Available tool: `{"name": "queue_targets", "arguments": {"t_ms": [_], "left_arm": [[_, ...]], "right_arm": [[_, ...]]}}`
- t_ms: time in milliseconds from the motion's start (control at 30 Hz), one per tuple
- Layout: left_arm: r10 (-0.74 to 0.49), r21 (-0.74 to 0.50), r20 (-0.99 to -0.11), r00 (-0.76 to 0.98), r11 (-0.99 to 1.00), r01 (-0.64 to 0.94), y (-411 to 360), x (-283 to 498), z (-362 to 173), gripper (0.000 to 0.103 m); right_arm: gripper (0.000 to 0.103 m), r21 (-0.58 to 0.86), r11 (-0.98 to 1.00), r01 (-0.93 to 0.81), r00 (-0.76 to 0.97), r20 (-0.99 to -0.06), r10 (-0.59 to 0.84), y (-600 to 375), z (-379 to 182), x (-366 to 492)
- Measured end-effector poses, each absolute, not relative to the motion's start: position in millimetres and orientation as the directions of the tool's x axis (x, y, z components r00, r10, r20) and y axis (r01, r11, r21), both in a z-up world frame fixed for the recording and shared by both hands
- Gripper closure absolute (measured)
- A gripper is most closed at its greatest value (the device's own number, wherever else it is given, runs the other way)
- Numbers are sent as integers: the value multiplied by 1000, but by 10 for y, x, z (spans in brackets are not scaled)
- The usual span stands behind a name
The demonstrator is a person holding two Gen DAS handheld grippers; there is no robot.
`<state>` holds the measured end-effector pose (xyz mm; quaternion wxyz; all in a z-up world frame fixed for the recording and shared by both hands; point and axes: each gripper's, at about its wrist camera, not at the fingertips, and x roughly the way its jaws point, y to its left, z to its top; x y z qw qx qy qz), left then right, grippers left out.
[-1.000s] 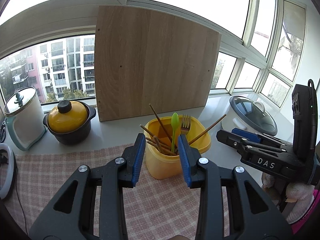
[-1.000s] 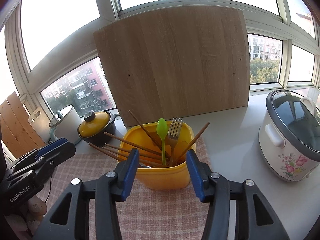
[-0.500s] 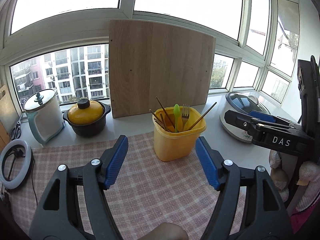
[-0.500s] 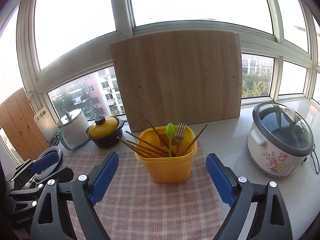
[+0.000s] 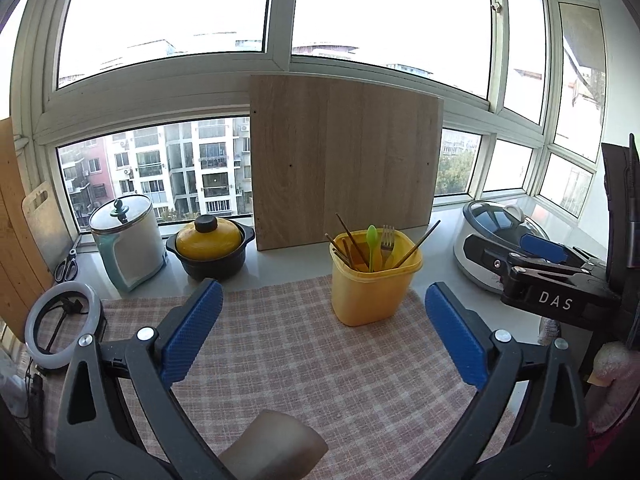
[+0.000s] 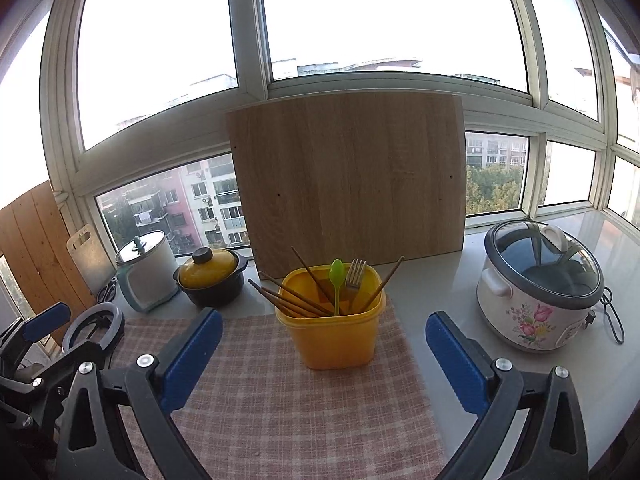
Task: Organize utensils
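A yellow plastic cup (image 5: pixel 370 292) (image 6: pixel 332 336) stands upright on a pink checked cloth (image 5: pixel 304 360) (image 6: pixel 280 400). It holds several wooden chopsticks (image 6: pixel 288 298), a green spoon (image 5: pixel 371 246) (image 6: pixel 336 284) and a metal fork (image 5: pixel 387 242) (image 6: pixel 354 280). My left gripper (image 5: pixel 322 328) is open wide and empty, well back from the cup. My right gripper (image 6: pixel 324 352) is open wide and empty, also back from the cup; it shows at the right of the left wrist view (image 5: pixel 552 276).
A wooden board (image 5: pixel 344 160) leans on the window behind the cup. A yellow-lidded black pot (image 5: pixel 210 246), a white canister (image 5: pixel 126 244), scissors (image 5: pixel 66 266) and a ring light (image 5: pixel 60 324) stand at left. A flowered rice cooker (image 6: pixel 540 284) stands at right.
Both grippers have pulled back from the cup and opened wide. The cup and its utensils have stayed in place.
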<state>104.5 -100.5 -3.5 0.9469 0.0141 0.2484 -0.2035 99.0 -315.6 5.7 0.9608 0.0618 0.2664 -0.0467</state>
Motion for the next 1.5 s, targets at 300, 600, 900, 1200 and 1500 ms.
{"name": "queue_targets", "arguments": {"t_ms": [300, 600, 900, 1200, 1500], "left_arm": [[-352, -54, -504, 788, 924, 378, -1001, 1012, -90, 0], [-339, -57, -510, 791, 930, 362, -972, 1029, -97, 0], [-336, -58, -513, 790, 932, 359, -958, 1049, -108, 0], [-335, -57, -513, 790, 932, 358, -951, 1057, -115, 0], [-336, -62, -519, 786, 932, 357, -938, 1072, -130, 0]], "right_arm": [[0, 103, 988, 119, 859, -510, -50, -3111, 73, 931], [0, 102, 988, 120, 865, -499, -54, -3101, 107, 931], [0, 90, 989, 115, 861, -506, -54, -3081, 91, 955], [0, 88, 989, 120, 857, -512, -59, -3089, 68, 967], [0, 86, 988, 130, 851, -521, -66, -3102, 35, 972]]}}
